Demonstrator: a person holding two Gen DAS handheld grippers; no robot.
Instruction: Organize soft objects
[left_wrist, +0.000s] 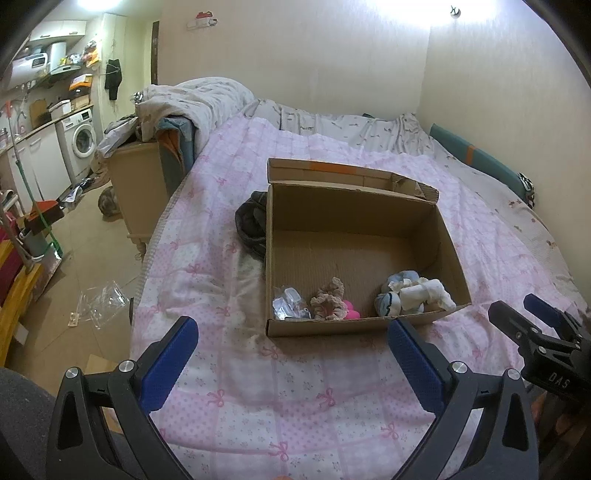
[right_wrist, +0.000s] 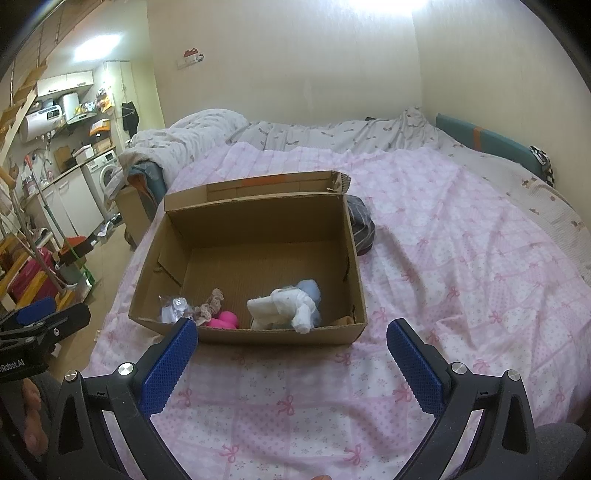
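A bed (left_wrist: 258, 387) is carrying a pink bow-patterned quilt (right_wrist: 443, 258). An open cardboard box (left_wrist: 343, 326) is sitting on the quilt at centre. A dark bundled garment (left_wrist: 251, 225) is lying against the box at 9 o'clock. Grey bedding (left_wrist: 199, 99) is lying at 11 o'clock.

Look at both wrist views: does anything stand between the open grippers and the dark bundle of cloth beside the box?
Yes. The cardboard box sits between both grippers and the dark cloth, which lies against the box's far corner. The left gripper and right gripper are open and empty, so either must reach over or round the box.
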